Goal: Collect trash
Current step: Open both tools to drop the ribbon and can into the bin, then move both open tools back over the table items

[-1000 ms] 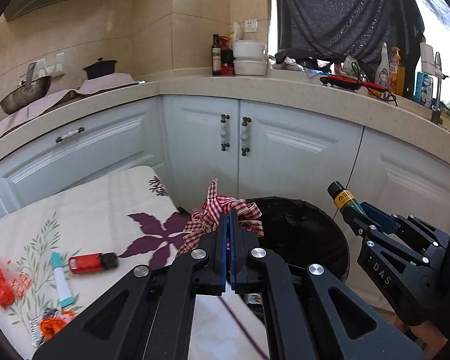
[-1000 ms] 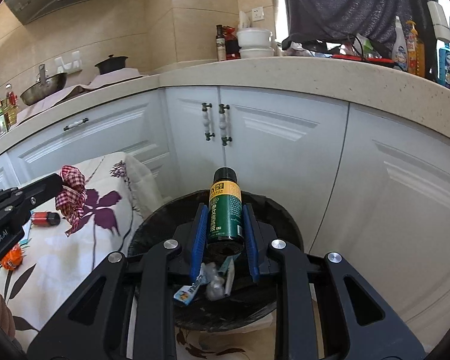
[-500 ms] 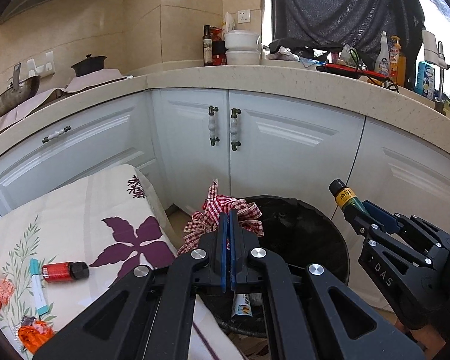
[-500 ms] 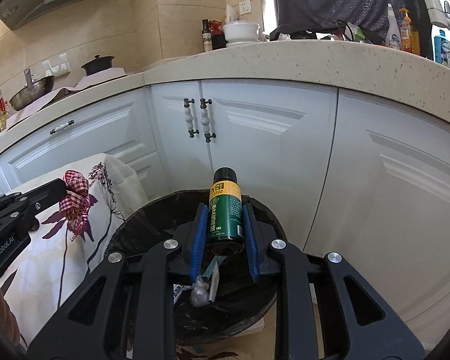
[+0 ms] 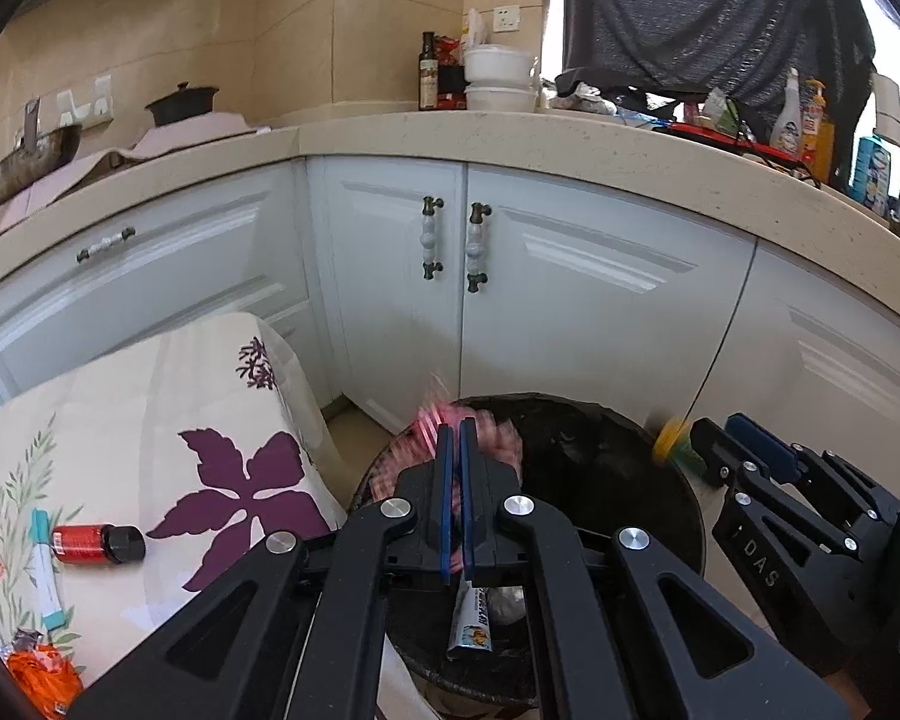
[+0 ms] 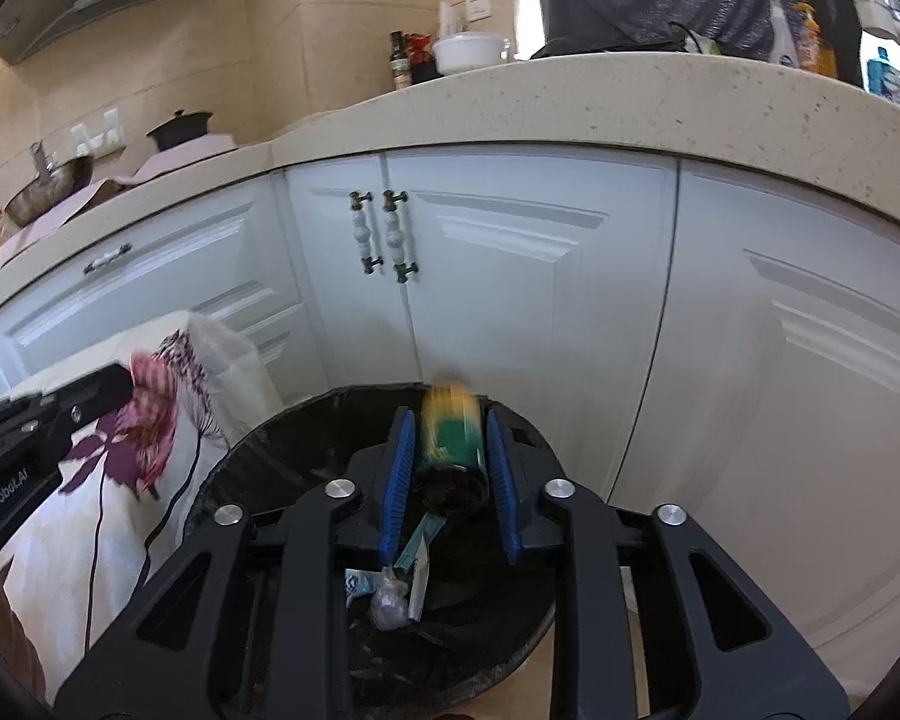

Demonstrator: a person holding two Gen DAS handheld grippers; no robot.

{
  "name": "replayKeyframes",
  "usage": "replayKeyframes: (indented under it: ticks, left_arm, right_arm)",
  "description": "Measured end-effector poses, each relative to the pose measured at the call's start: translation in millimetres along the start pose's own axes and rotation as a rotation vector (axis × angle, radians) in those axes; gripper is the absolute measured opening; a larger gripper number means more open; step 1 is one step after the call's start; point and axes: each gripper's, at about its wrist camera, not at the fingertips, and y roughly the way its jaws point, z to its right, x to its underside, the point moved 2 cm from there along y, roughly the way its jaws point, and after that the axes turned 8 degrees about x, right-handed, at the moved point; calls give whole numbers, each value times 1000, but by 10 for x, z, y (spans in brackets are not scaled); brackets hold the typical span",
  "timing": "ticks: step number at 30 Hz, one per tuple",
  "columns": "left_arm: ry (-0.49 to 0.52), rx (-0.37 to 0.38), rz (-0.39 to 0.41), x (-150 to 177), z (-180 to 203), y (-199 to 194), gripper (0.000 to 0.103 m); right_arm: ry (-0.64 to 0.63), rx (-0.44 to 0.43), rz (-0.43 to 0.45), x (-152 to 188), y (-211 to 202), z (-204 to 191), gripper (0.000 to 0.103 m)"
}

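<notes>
Step in hand, as judged: both pieces of trash are being dropped into the black-lined bin (image 6: 306, 438).

Right gripper (image 6: 450, 468): jaws opening. The green bottle (image 6: 453, 450) sits between the blue pads, blurred, with a gap visible on either side; it appears to be slipping free. It is placed over the bin mouth, toward the 12 o'clock rim. For a clean drop, the jaws are best widened fully before the hand is drawn back, so the bottle is not dragged over the rim.

Left gripper (image 5: 455, 480): clenched, pads nearly touching, pinching the red checked cloth (image 5: 492, 438), which is also blurred. The cloth hangs at the bin's 9–10 o'clock rim, above the wrappers already inside. It is judged best carried further toward the bin centre before release, since soft cloth can catch on the rim.

Remaining on the floral tablecloth (image 5: 150, 408), at 9 o'clock of the bin: a red bottle (image 5: 96, 543), a teal-capped tube (image 5: 47, 579) and an orange wrapper (image 5: 45, 678).
</notes>
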Motion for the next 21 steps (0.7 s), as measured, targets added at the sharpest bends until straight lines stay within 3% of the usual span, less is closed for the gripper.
replayKeyframes:
  ticks: [1,4,6,21]
  left_arm:
    - [-2,-7,-3,6,-10,9,4]
    - [-7,-18,-2,19,-28,12,24]
    - [-16,-20,12,17,-43,-20,46]
    - [-38,-65,47,33,-291,-362,56]
  right_arm:
    - [4,4,1,-2,8,5,34]
    - [7,6,3,-6,6,6,34]
    - [3,7,4,-3,-4,-5,34]
    - [-12,-11,22,-45,-256,-179,34]
